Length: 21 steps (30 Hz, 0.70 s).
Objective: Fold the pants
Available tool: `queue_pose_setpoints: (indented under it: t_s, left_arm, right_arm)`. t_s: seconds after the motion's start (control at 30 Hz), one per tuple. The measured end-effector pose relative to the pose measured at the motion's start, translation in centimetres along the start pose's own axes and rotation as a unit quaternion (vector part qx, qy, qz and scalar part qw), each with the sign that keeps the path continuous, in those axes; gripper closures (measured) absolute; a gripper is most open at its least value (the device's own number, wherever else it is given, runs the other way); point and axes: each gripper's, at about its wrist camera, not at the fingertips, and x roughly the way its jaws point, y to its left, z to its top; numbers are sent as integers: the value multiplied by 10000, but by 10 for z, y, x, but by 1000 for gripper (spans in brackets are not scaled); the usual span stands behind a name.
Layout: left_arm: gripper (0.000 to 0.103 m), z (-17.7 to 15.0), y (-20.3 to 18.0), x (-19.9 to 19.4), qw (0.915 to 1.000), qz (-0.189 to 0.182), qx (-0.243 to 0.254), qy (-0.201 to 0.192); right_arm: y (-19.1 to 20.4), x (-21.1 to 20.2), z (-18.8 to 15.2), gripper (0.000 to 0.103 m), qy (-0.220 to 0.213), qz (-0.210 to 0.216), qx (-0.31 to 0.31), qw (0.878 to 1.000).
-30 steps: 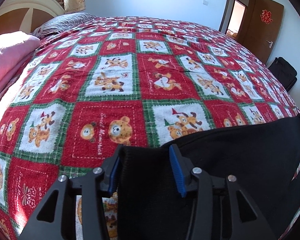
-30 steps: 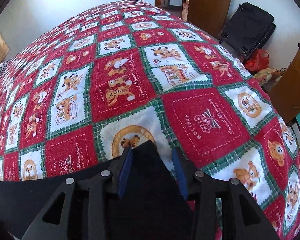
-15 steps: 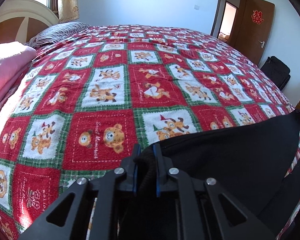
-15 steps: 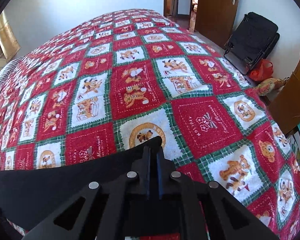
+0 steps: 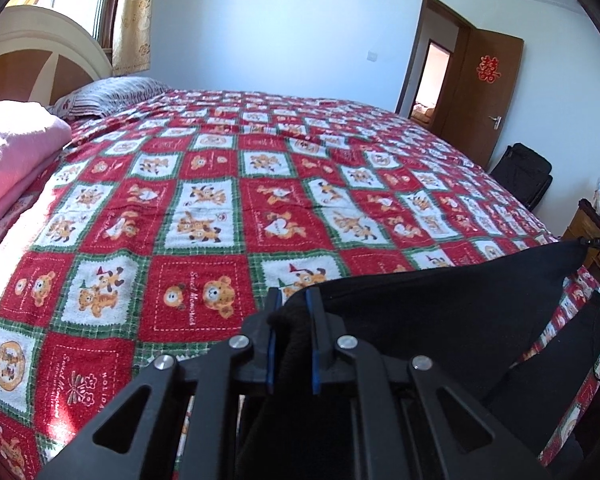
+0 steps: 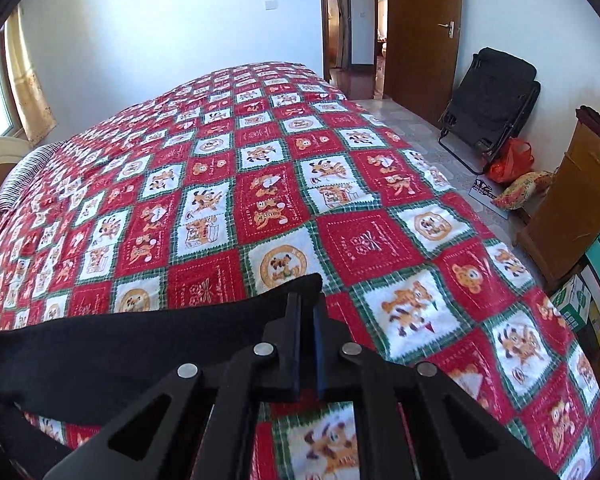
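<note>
The pants (image 5: 440,320), black and thick, hang between the two grippers above the near edge of the bed, one end caught in each. In the left wrist view the left gripper (image 5: 292,308) has its blue-lined fingers (image 5: 271,344) pressed together on a bunched, ribbed corner of the cloth, which fills the narrow gap between them and drops away beneath the black linkage. From there the fabric stretches taut to the right toward the other corner, with a second fold of it sagging lower at the right edge of the frame. In the right wrist view the right gripper (image 6: 305,308) pinches a flatter corner of the pants, its fingers nearly meeting, and the dark cloth runs off to the left across the bottom of the picture. Under and beyond the pants lies the bedspread (image 5: 204,216), a red, white and green check printed with cartoon bears and dogs, covering the whole bed. A folded pink blanket (image 5: 16,152) sits at the left side, with a striped pillow (image 5: 108,96) behind it near the headboard (image 5: 40,52). Farther off are a black folding chair (image 6: 488,100) against the wall and a brown door (image 6: 424,36) bearing a red paper ornament.
</note>
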Motion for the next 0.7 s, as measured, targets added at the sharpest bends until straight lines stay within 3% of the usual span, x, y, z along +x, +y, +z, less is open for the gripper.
queue_pose_setpoints:
  t_s: [0.3,0.7]
  left_arm:
    - [90,-23,1,-31,9994,-226,28,-243]
    - [90,-89,-19,-69,9980,-311,419,-352]
  right_arm:
    - [-23,-46,-43,98,-249,127,176,9995]
    - [-55,-94,-120,98,-439,121,400,9982]
